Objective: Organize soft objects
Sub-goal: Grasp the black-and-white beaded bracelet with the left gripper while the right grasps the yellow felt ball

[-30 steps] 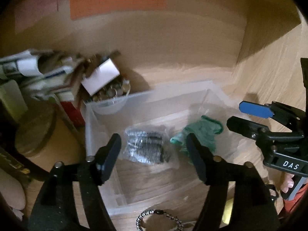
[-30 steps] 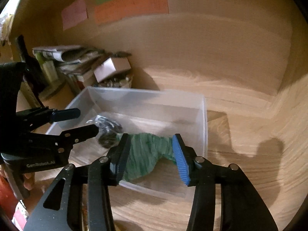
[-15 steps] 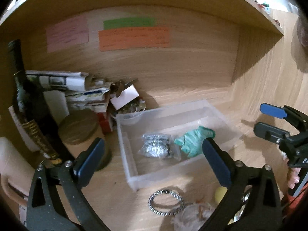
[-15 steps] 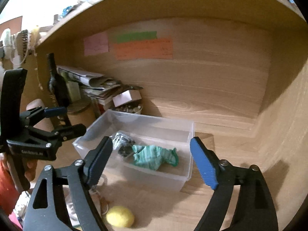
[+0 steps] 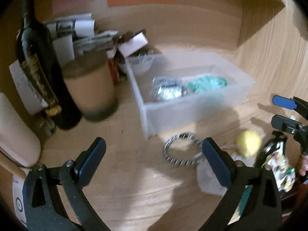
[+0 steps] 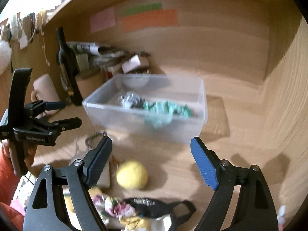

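Grippers are the big change: a second ago the right gripper (image 6: 151, 162) stood at the clear bin (image 6: 194, 130) with the green cloth (image 6: 167, 110) between its fingers; now both have pulled back, the left gripper (image 5: 154, 158) and the right alike spread wide and holding nothing. That suggests the cloth is delivered and the next soft thing is being sought. Ahead of both grippers, the bin holds the green cloth beside a bagged dark bundle (image 6: 131, 101). Nearer, just ahead of the right gripper's fingers on the counter (image 6: 173, 161), lies a yellow ball (image 6: 131, 174), with a striped ring (image 5: 180, 152) ahead of the left gripper. Motion blur hides finer detail.
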A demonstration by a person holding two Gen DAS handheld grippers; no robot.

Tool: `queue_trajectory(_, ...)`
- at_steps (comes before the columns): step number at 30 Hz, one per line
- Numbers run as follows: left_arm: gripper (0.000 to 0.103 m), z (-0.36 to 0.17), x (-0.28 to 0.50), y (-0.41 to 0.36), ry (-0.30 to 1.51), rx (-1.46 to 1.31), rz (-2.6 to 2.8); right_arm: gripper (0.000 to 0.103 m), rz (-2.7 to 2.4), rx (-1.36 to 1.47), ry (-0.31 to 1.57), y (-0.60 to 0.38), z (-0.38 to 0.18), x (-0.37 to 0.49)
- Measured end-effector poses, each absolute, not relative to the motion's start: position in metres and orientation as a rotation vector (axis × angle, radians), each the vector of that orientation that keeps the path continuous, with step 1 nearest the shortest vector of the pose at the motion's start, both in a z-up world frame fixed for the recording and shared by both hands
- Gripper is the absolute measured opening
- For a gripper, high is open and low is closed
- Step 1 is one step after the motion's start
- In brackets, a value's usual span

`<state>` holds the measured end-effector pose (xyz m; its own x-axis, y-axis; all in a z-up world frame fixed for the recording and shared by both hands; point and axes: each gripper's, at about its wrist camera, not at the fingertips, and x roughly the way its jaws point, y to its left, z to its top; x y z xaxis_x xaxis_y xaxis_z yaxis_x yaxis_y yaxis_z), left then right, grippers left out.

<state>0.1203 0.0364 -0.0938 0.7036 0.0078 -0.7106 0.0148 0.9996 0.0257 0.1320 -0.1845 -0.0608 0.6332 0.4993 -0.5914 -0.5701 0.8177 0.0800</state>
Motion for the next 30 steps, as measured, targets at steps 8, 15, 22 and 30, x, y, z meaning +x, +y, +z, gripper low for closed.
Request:
queue_trajectory(8, 0.072, -0.124, 0.122, 0.033, 0.880, 0.019, -0.037, 0.080, 0.647, -0.088, 0.769, -0.180, -0.098, 0.133)
queue_trajectory(15, 0.043, -0.137, 0.132, 0.029, 0.942, 0.004, -0.075, 0.058, 0.683, -0.124, 0.826, -0.167, -0.111, 0.130)
queue_trajectory(22, 0.012, -0.141, 0.137, 0.035, 0.939, -0.006, -0.058, 0.043, 0.702, -0.148, 0.842, -0.164, -0.117, 0.128)
queue_trajectory(30, 0.005, -0.137, 0.130, 0.044, 0.908, -0.033, -0.044, 0.041, 0.678, -0.109, 0.796, -0.173, -0.107, 0.130)
